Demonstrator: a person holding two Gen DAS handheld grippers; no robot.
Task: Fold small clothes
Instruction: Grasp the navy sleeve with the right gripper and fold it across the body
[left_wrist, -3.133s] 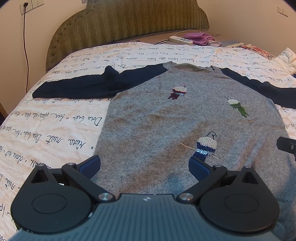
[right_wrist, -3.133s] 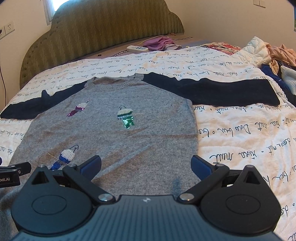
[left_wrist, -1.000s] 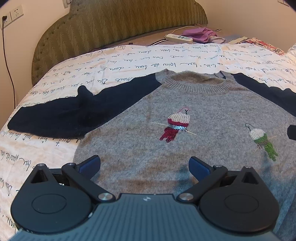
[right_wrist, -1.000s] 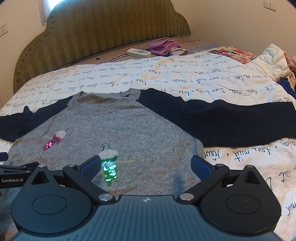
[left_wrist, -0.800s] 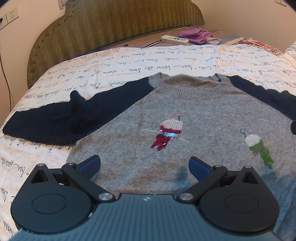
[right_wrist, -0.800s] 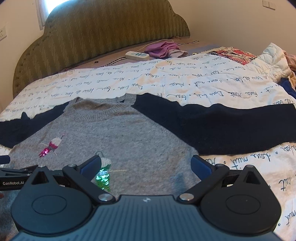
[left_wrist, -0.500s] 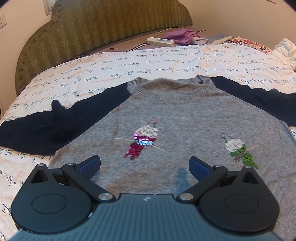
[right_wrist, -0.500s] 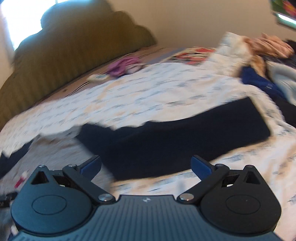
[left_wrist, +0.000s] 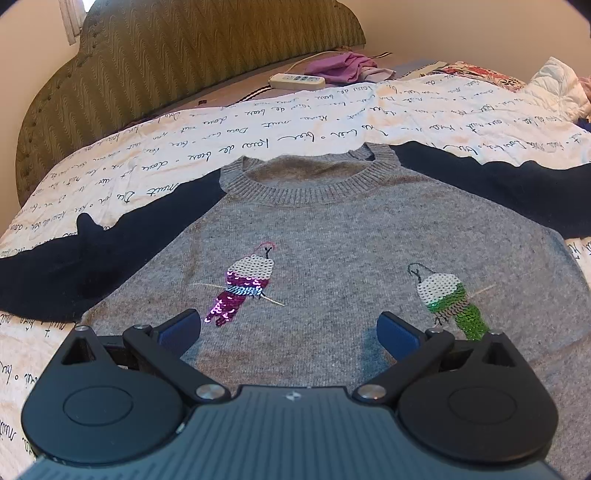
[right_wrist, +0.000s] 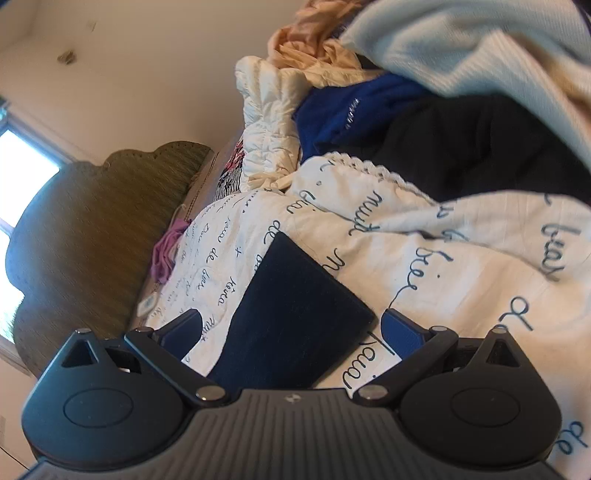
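A small grey sweater (left_wrist: 332, 229) with navy sleeves and sequin birds lies flat, front up, on the bed. My left gripper (left_wrist: 290, 326) hovers open over its chest, between the pink bird (left_wrist: 243, 284) and the green bird (left_wrist: 447, 299), holding nothing. The left sleeve (left_wrist: 74, 258) stretches out to the left. In the right wrist view the camera is rolled sideways. My right gripper (right_wrist: 291, 328) is open, its jaws standing on either side of the end of the right navy sleeve (right_wrist: 291, 314), which lies flat on the quilt.
The white quilt (left_wrist: 258, 136) with black script covers the bed. A green padded headboard (left_wrist: 184, 55), a power strip (left_wrist: 295, 79) and a purple cloth (left_wrist: 340, 68) lie behind. A pile of clothes (right_wrist: 424, 92) sits beyond the right sleeve's end.
The left gripper crept forward over the sweater's chest towards the collar. The right gripper swung right along the navy sleeve to its cuff end and rolled onto its side.
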